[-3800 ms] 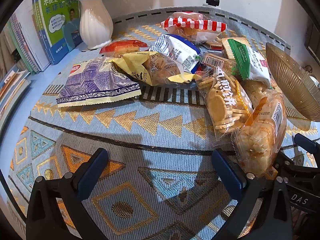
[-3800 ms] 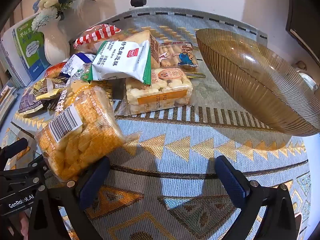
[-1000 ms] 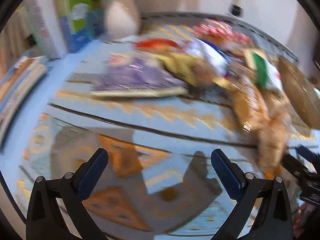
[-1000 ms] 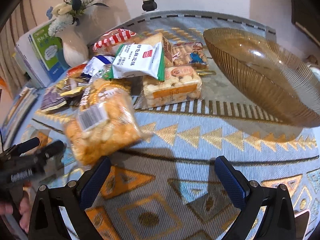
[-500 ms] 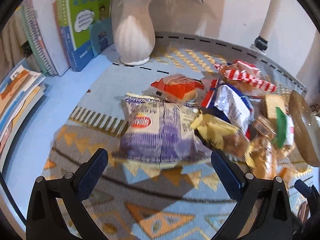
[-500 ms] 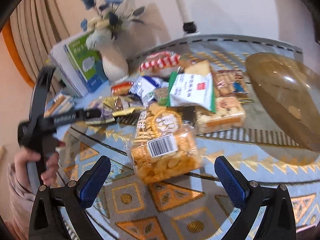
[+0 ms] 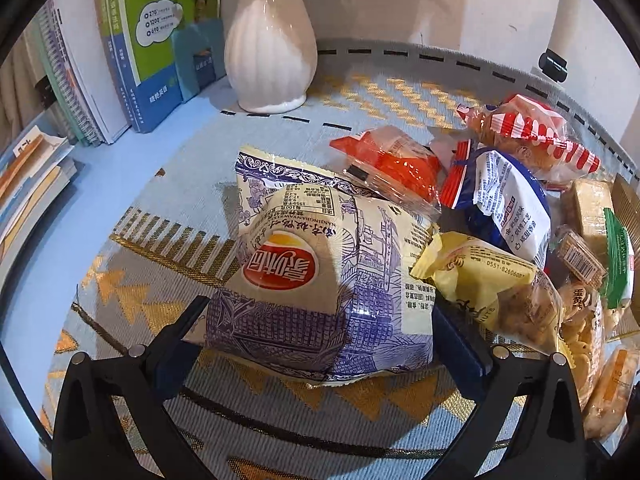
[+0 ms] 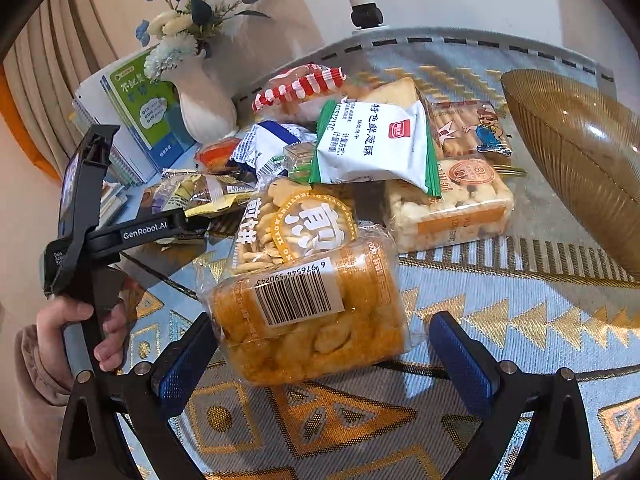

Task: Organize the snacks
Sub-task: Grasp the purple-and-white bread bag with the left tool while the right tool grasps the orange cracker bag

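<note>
Crinkly purple-and-cream foil: the chip bag (image 7: 320,280) is lying flat on the patterned bench cloth (image 7: 352,92), near end sitting between the wide-open fingers of the left gripper (image 7: 320,332), which is not yet pinching it. The orange cracker pack (image 8: 312,312) is lying likewise between the spread fingers of the right gripper (image 8: 324,356), also ungripped. Risks, as judged: the air-filled chip bag is likely squirming or popping out if the jaws are closing on its slippery bulge rather than a seam; the yellow nut packet (image 7: 480,280) is touching its right edge and could be getting dragged along. The cracker pack is overlapping the round biscuit bag (image 8: 304,224), so lifting may be disturbing the heap. The amber glass bowl (image 8: 580,160) is standing close by, vulnerable to a careless swing.
</note>
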A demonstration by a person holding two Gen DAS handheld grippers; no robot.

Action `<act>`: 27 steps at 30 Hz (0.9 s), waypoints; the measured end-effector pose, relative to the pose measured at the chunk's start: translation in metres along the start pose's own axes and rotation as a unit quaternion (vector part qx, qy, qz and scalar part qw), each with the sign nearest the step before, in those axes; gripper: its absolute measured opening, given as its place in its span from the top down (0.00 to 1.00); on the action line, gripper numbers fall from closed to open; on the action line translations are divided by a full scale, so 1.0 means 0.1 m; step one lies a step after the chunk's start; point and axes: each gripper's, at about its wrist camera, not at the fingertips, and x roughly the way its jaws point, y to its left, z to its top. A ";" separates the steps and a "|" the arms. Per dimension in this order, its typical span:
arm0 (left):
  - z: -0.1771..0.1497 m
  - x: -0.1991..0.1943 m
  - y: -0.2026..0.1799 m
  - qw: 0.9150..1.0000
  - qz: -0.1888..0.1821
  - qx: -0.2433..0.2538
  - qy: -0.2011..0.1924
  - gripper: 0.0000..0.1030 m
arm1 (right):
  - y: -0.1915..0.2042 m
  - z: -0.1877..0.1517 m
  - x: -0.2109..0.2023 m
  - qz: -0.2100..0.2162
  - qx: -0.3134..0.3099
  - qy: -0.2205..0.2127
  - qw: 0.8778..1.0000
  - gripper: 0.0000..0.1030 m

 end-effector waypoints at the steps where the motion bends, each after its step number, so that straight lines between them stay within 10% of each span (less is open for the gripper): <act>1: 0.00 0.00 0.00 1.000 0.000 0.000 0.000 0.00 | 0.00 0.00 0.00 -0.002 -0.001 0.001 1.000 0.00; 15: 0.00 0.00 0.00 1.000 -0.007 -0.003 -0.002 0.00 | 0.01 -0.01 -0.02 0.005 -0.008 -0.004 1.000 0.00; 18: -0.03 -0.11 0.09 0.997 -0.065 -0.015 -0.031 0.37 | 0.03 -0.04 -0.08 0.046 -0.017 -0.019 0.999 0.12; 20: -0.03 -0.10 0.09 0.997 -0.068 -0.018 -0.031 0.38 | 0.06 -0.06 -0.17 0.049 -0.029 -0.040 0.998 0.25; 27: -0.03 -0.16 0.11 0.997 -0.065 -0.026 -0.041 0.39 | 0.05 -0.10 -0.25 0.060 -0.027 -0.061 0.996 0.26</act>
